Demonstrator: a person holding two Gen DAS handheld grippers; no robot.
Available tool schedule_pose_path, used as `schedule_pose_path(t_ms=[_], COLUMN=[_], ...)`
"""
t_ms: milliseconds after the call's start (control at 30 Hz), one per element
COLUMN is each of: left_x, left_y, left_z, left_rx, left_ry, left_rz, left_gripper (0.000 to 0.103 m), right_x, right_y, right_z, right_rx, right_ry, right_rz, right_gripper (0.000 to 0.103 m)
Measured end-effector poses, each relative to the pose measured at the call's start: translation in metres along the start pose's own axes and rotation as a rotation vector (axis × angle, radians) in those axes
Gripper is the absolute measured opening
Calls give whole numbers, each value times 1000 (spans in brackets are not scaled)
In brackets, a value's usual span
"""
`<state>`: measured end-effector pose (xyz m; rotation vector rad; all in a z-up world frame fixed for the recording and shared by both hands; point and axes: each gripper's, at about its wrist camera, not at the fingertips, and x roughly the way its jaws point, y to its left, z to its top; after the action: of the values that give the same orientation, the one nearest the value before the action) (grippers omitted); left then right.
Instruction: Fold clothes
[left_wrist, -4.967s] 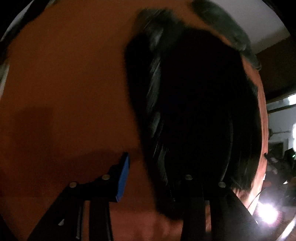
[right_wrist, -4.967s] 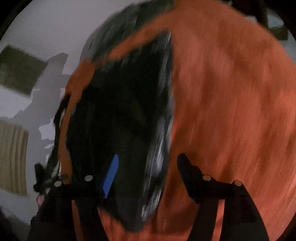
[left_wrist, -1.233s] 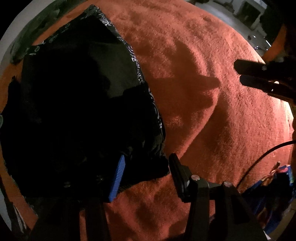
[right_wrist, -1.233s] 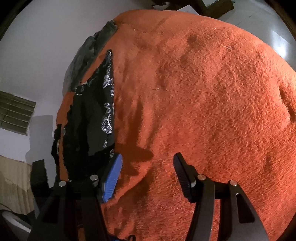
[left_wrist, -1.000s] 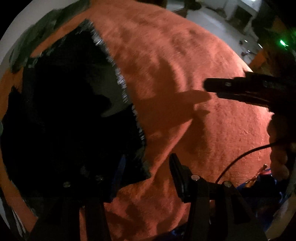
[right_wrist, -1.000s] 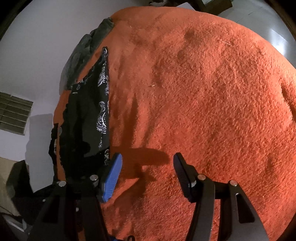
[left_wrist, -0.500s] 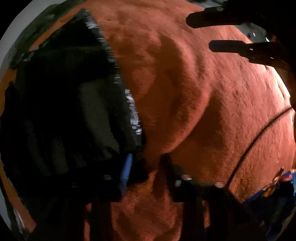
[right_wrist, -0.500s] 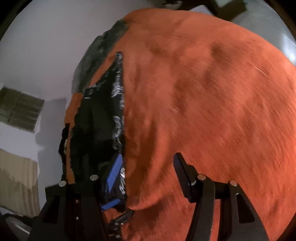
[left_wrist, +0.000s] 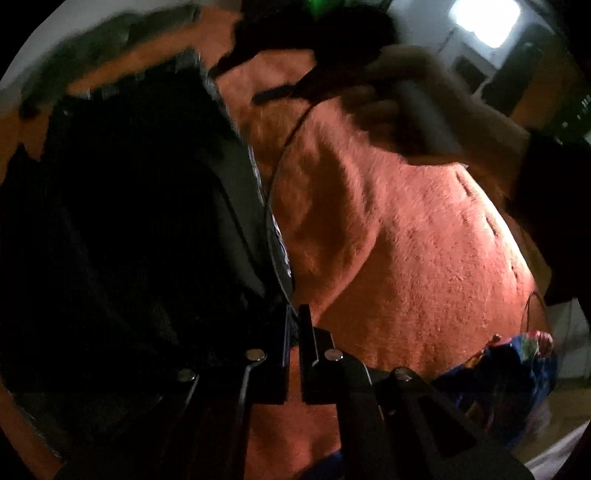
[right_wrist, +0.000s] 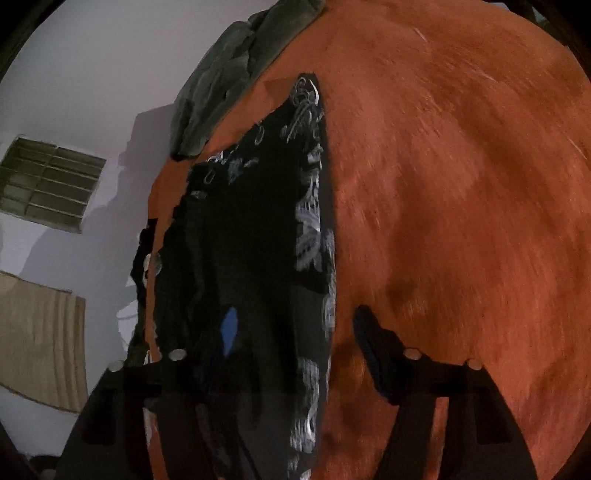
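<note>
Lying flat on the orange blanket (right_wrist: 461, 184), a black garment (right_wrist: 243, 236) with white print along its edge.
The left gripper (left_wrist: 291, 325) is closed on its corner; the right gripper (right_wrist: 295, 332) is wide apart, holding nothing.

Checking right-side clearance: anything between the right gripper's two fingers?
Right wrist view: the black garment's patterned edge and bare orange blanket lie between the open right gripper's fingers.

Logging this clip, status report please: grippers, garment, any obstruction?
Left gripper shut on black garment edge. Right gripper open over its patterned border. Garment flat on orange blanket. Nothing blocking.
</note>
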<state>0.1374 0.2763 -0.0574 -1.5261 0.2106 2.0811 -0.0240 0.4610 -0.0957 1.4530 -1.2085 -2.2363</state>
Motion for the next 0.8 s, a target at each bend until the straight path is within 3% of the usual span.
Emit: schedule_pose_path(t_ms=[167,233,367,433,500,600,667,733,800], left_x=[-25,-25,-20,-18,-8,13,31,52,68], left_y=[23,30,38,34,24,8,-6,-19,-28], left_z=[10,6,1,6,12,21,24,24,21], left_rx=[-6,-25,-59,-62,-50,-40,-16,32,67], left_ry=[-44,-23,26,38,59,94,134,171,194], left_rz=[-11,-24,-62,-104,-124,-148,-107,-4,90], left_gripper=[4,4,6,12,27,37,37,37,30], right_x=[12,-2,-41,-55,-57,-61,-64,-67,-70], right_y=[-8,-7,-17,-26,-30,-35,-39,-42,-46], right_z=[3,-12,-54,-72,-78,-86,-92,-98,-103], right_rx=[87,76,46,70,79,93,103,112,122], right_ry=[101,118,101,92,78,57,42,28,13], right_rz=[70,87,43,18,13,6,1,-3,-8], right_gripper=[71,71,72,72,72,72,72,72,72])
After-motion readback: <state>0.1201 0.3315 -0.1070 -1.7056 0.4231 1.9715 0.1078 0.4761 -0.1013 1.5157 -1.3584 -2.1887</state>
